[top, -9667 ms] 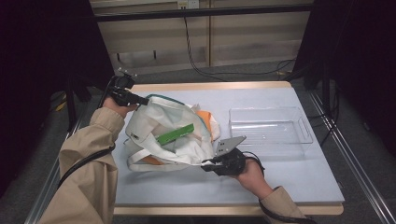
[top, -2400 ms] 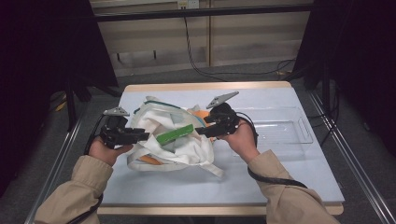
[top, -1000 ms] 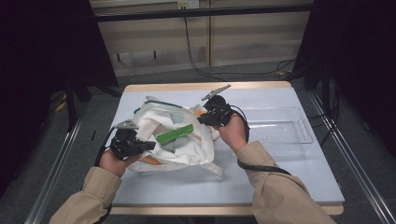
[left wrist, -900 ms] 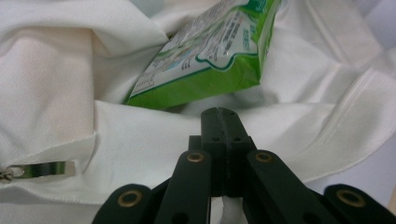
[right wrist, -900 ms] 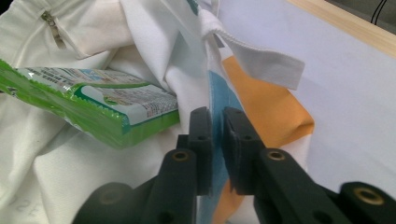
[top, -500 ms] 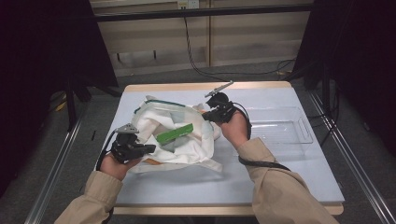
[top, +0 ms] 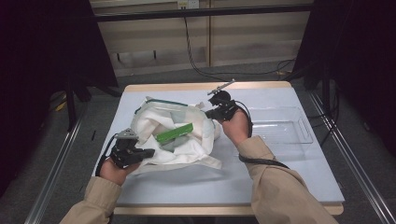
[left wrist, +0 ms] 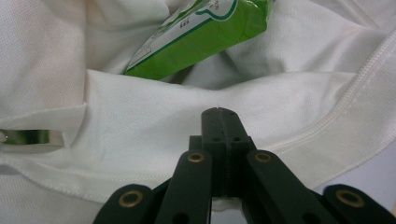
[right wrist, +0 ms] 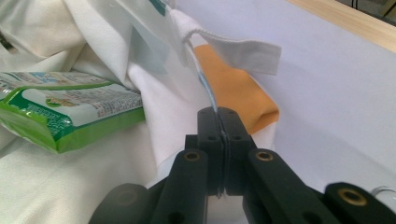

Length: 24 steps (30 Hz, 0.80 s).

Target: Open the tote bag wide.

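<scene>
A white cloth bag (top: 189, 150) lies crumpled and open on the table, with a green package (top: 174, 133) resting in its mouth. My left gripper (top: 149, 152) is shut on the bag's near-left hem; in the left gripper view its jaws (left wrist: 218, 113) pinch the white fabric (left wrist: 140, 130) just below the green package (left wrist: 201, 44). My right gripper (top: 209, 113) is shut on the bag's far-right rim. In the right gripper view the jaws (right wrist: 217, 113) clamp a thin trimmed edge, beside an orange item (right wrist: 238, 98) and the green package (right wrist: 65, 119).
A clear plastic tray (top: 299, 122) stands on the table's right half, just beyond my right hand. The pale tabletop (top: 196, 186) has a wooden rim. Metal rails run along both sides, and cables hang behind the far edge.
Since the oldest frame my left gripper has come from the bag's far-left corner to its near-left hem, and my right from the near edge to the far-right rim. Both hardly moved in the last second.
</scene>
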Each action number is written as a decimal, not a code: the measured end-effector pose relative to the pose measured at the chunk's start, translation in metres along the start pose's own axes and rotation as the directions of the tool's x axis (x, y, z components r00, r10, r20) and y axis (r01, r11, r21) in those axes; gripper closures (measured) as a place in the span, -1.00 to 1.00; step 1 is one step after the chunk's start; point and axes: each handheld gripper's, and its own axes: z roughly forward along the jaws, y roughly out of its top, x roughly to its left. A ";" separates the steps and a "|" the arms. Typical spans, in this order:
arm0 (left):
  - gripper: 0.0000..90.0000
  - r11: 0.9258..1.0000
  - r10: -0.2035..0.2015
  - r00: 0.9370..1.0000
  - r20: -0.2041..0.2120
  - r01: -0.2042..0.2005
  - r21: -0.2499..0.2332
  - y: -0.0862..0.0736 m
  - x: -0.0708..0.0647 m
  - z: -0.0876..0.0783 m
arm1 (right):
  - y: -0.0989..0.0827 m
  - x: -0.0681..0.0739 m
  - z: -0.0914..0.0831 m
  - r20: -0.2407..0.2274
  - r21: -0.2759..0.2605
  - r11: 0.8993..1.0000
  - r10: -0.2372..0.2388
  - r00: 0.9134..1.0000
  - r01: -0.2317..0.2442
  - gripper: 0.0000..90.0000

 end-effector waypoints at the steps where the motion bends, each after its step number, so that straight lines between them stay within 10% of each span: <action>1: 1.00 1.000 0.002 1.000 0.000 -0.002 -0.001 -0.001 0.000 0.001 | 0.000 -0.001 0.000 -0.002 0.006 1.000 0.005 1.000 -0.005 0.98; 24: 1.00 1.000 -0.019 1.000 0.015 0.020 -0.009 -0.009 0.002 0.000 | 0.001 -0.015 0.017 0.047 0.036 0.999 0.019 0.999 -0.021 0.99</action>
